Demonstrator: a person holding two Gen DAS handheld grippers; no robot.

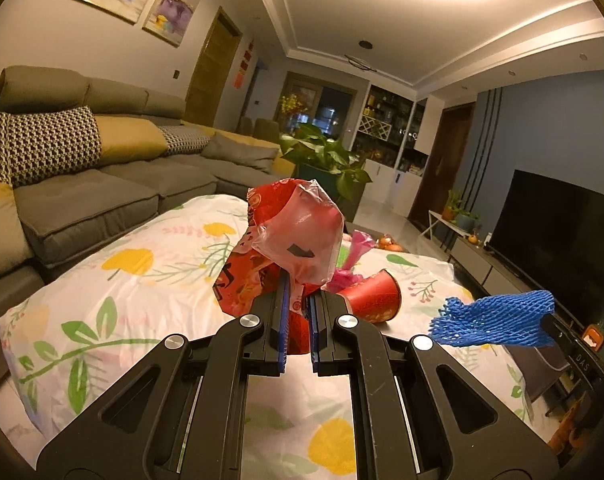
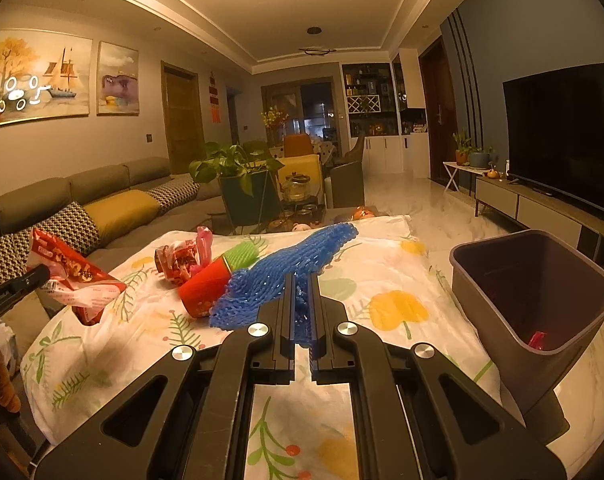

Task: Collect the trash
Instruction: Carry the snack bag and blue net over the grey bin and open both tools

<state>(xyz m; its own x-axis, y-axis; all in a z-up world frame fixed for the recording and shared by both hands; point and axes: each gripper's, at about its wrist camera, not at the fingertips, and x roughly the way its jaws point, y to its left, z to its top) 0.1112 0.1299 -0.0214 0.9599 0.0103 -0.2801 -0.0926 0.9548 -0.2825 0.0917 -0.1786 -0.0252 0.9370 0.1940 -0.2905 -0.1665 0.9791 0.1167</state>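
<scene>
My left gripper (image 1: 298, 300) is shut on a crumpled red snack wrapper (image 1: 286, 236) with clear plastic, held above the floral tablecloth (image 1: 142, 280). My right gripper (image 2: 301, 284) is shut on a blue foam net sleeve (image 2: 290, 268); that blue net (image 1: 493, 318) also shows at the right of the left wrist view. The red wrapper (image 2: 72, 280) hangs at the left in the right wrist view. On the table lie a tipped red paper cup (image 2: 204, 292), a green foam net (image 2: 242, 255), a pink scrap (image 2: 204, 242) and another red wrapper (image 2: 176, 262).
A grey trash bin (image 2: 541, 292) stands at the table's right edge with a red scrap inside. A grey sofa (image 1: 82, 184) runs along the left. A potted plant (image 2: 238, 168) sits beyond the table. A television (image 2: 565, 136) on a low cabinet lines the right wall.
</scene>
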